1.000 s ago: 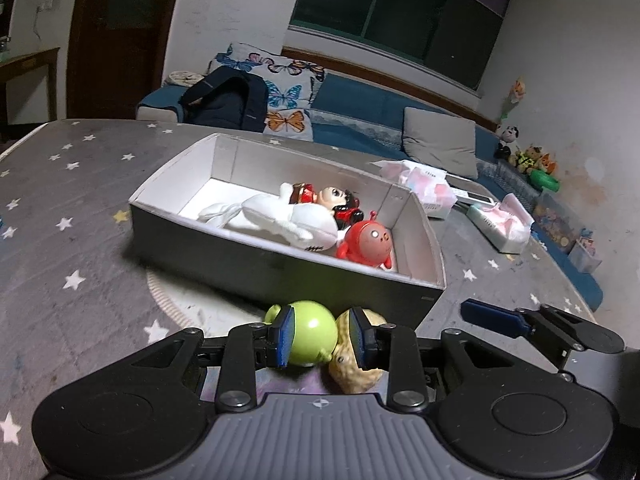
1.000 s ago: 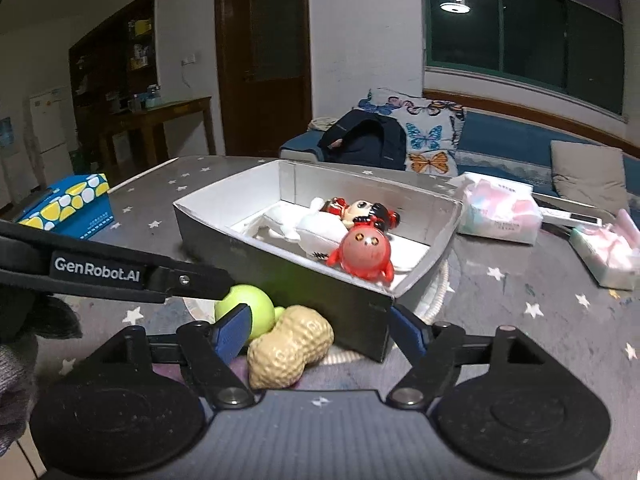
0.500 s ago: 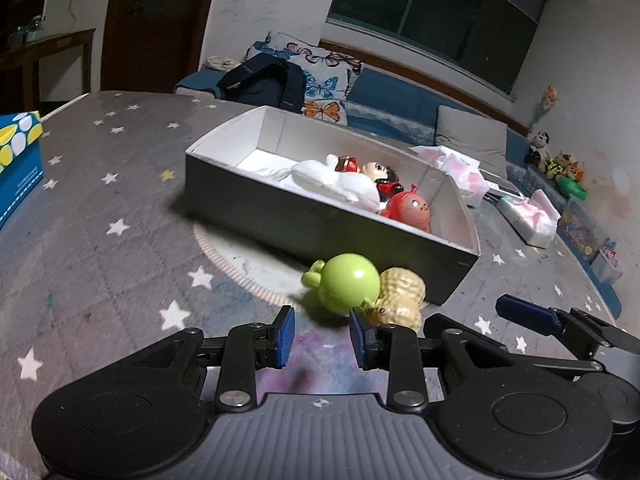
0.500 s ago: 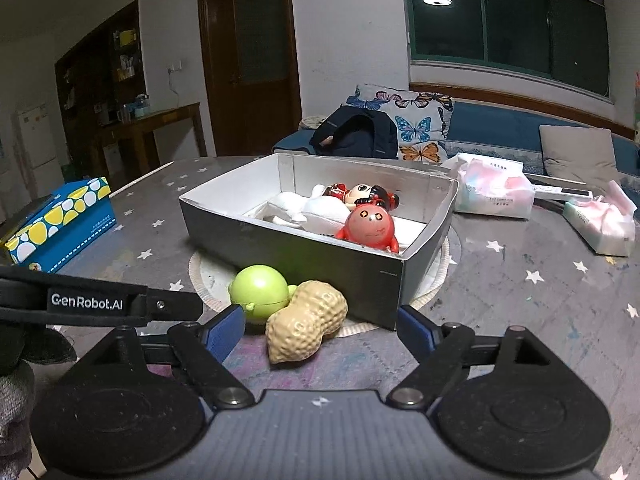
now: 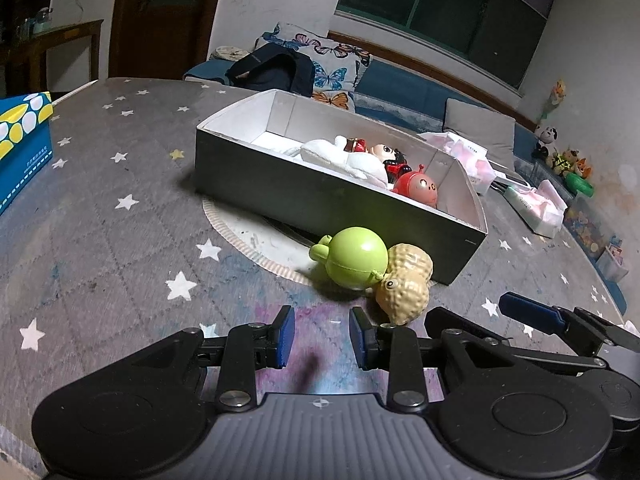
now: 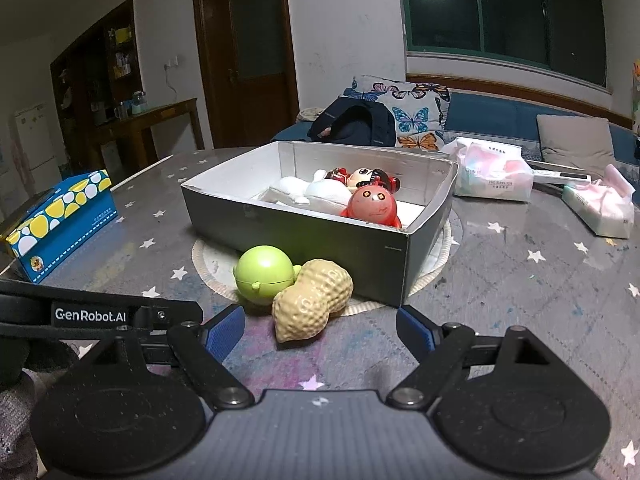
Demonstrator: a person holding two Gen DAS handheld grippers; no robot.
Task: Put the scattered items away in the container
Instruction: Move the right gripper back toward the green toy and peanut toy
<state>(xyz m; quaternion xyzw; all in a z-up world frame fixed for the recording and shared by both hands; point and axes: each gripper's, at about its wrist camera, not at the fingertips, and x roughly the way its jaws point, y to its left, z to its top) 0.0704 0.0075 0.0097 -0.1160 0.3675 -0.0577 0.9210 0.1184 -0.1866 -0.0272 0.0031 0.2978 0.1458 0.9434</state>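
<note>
At nine o'clock in both wrist views, a blue tissue box point(image 6: 60, 224) with yellow and white spots sits on the star-patterned counter point(image 5: 100, 216), well apart from the toys. The left tool point(image 5: 322, 338) hangs low over the counter with its blue pads a narrow gap apart and nothing between them (the gap shows only the cloth below). Just past it, toward one o'clock, a green round toy point(image 5: 354, 258) lies touching a peanut toy point(image 5: 406, 284), both on the counter at the edge of a pale round mat point(image 5: 256, 240). Behind them at twelve o'clock stands the grey container point(image 6: 304, 232), partly on the mat; inside it lie a white plush point(image 6: 316, 192), a doll point(image 6: 362, 178) with dark hair and a red round toy point(image 6: 374, 208). The right tool point(image 6: 320, 330) is spread wide and empty, the peanut toy just ahead of its opening. At two to three o'clock, tissue packs point(image 6: 496, 176) rest on the counter.
</note>
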